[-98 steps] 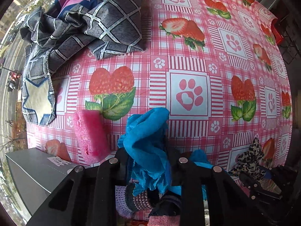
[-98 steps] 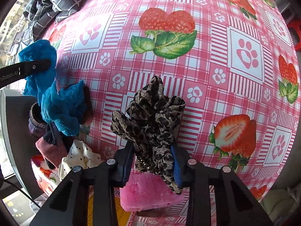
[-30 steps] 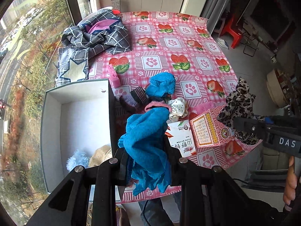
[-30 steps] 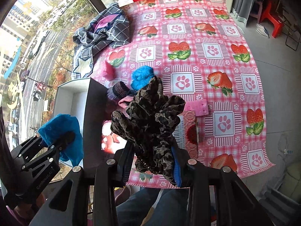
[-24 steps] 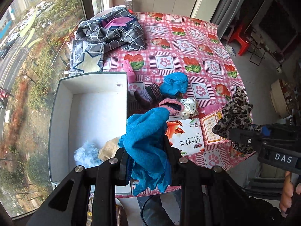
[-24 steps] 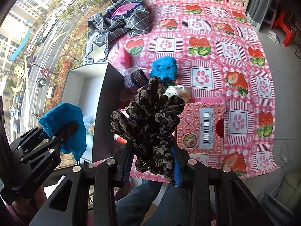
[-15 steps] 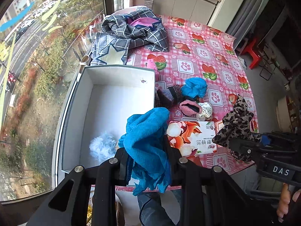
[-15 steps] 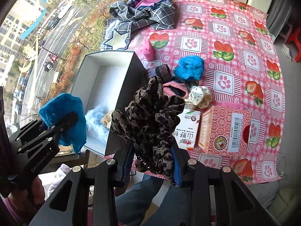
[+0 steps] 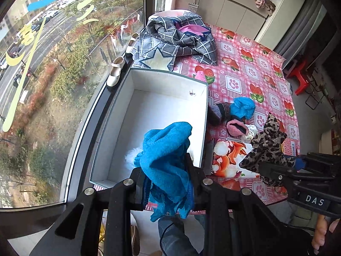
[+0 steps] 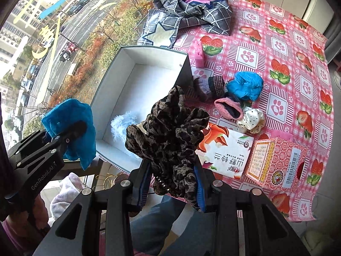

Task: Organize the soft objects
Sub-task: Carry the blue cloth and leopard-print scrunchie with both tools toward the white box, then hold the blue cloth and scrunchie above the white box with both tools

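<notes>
My left gripper (image 9: 167,170) is shut on a blue cloth (image 9: 168,149), held high above the near end of an open white box (image 9: 149,115). It also shows in the right wrist view (image 10: 70,128). My right gripper (image 10: 172,170) is shut on a leopard-print cloth (image 10: 170,136), held high over the box's right wall. It also shows in the left wrist view (image 9: 266,147). A pale blue fluffy item (image 10: 121,123) lies in the box. On the tablecloth lie a blue bundle (image 10: 245,86), a dark knit sock (image 10: 213,85), a pink sock (image 10: 228,108) and a white dotted scrunchie (image 10: 253,119).
A checked grey blanket (image 10: 191,10) lies at the table's far end. A pink sponge (image 10: 199,56) stands by the box. A tissue pack (image 10: 226,153) and a pink patterned carton (image 10: 277,166) sit near the table's front edge. A window (image 9: 53,64) runs along the left.
Both grippers rose high off the table with their cloths and shifted left, so the white box moved from the left edge toward the middle of both views.
</notes>
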The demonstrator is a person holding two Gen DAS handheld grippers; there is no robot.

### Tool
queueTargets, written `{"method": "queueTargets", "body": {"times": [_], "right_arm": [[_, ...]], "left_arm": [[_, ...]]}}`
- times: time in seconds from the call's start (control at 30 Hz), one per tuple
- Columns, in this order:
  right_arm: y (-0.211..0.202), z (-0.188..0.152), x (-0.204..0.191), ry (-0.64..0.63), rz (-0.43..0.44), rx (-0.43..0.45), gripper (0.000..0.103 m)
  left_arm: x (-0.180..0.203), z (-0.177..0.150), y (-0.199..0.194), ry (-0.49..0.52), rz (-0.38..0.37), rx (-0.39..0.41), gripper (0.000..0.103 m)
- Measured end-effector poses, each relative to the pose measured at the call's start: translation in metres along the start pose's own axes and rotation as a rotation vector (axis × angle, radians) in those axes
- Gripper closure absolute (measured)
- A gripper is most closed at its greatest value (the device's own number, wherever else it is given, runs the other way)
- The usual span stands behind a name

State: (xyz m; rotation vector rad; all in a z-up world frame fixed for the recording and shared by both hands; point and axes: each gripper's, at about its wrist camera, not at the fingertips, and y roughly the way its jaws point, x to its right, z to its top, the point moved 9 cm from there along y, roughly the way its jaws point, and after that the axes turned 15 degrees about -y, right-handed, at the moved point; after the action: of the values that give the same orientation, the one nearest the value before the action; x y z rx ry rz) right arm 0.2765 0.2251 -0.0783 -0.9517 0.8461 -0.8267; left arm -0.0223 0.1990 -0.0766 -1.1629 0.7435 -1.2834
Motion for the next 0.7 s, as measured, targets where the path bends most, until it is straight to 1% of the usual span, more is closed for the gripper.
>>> {"method": "queueTargets", "body": {"times": [0.4,0.7], "right_arm": [[0.01,0.02,-0.027,-0.08,0.01,-0.01,0.066],[0.017,0.03,-0.044,-0.13,0.015,-0.023,0.066]], "left_arm": [[-0.035,0.005,-0.006,-0.07,0.025,0.018,0.073],[-0.054,0.006,-0.007,-0.112,0.042,0.024,0.073]]}}
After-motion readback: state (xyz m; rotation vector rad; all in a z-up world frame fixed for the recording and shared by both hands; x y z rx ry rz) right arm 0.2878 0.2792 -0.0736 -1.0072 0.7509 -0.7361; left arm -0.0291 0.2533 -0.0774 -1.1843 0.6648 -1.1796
